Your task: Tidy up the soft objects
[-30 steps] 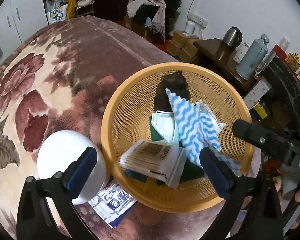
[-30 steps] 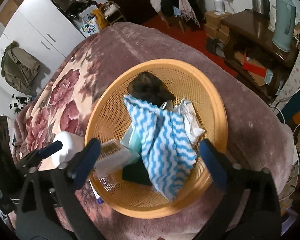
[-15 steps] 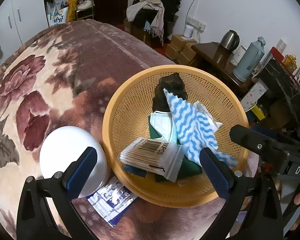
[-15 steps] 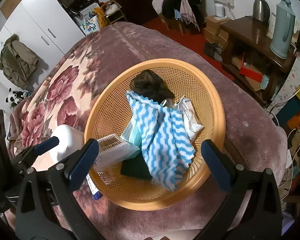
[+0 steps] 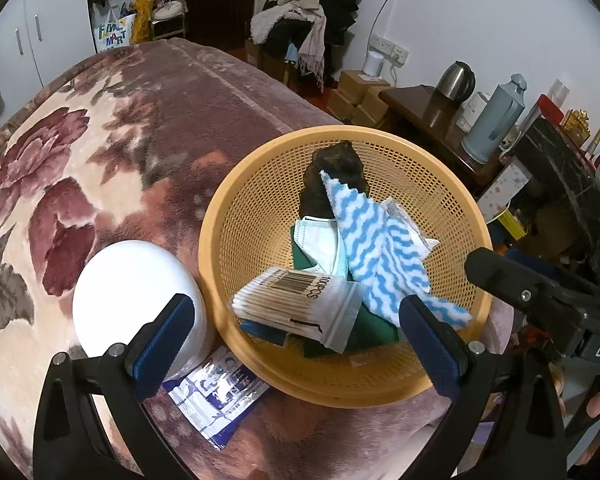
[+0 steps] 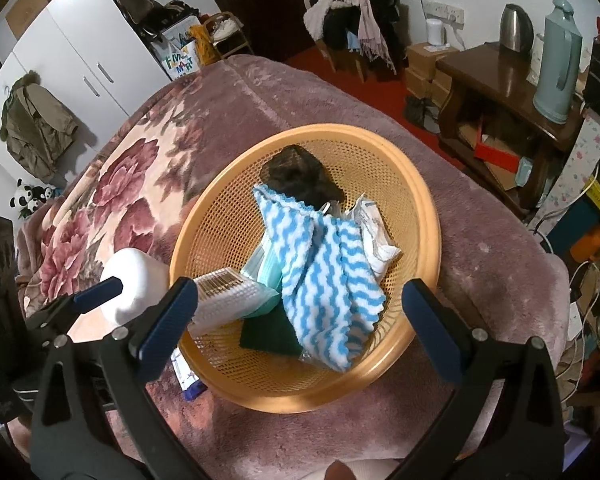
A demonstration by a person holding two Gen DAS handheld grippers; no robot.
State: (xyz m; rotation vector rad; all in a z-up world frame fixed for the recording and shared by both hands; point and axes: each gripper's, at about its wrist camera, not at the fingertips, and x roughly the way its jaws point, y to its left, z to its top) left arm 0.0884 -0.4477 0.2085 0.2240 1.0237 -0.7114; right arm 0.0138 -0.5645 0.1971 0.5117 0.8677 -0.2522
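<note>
The sorting looks mostly done: the orange basket [image 5: 236,216] on the floral blanket [image 5: 100,128] already holds 1 blue-and-white wavy cloth [image 5: 376,248], 1 dark furry item [image 5: 336,172], 1 face mask [image 5: 320,240], 1 green cloth [image 5: 372,328] at the bottom, 1 packet of cotton swabs [image 5: 296,304] and 1 white wrapper [image 6: 374,228]. Still outside it are 1 white rounded object [image 5: 136,292], touching the basket's near-left rim, and 1 blue-and-white packet [image 5: 216,396] lying flat beside it, partly under the basket edge. Both the left gripper [image 5: 296,344] and the right gripper [image 6: 300,328] hover above the basket with fingers spread wide, holding nothing.
</note>
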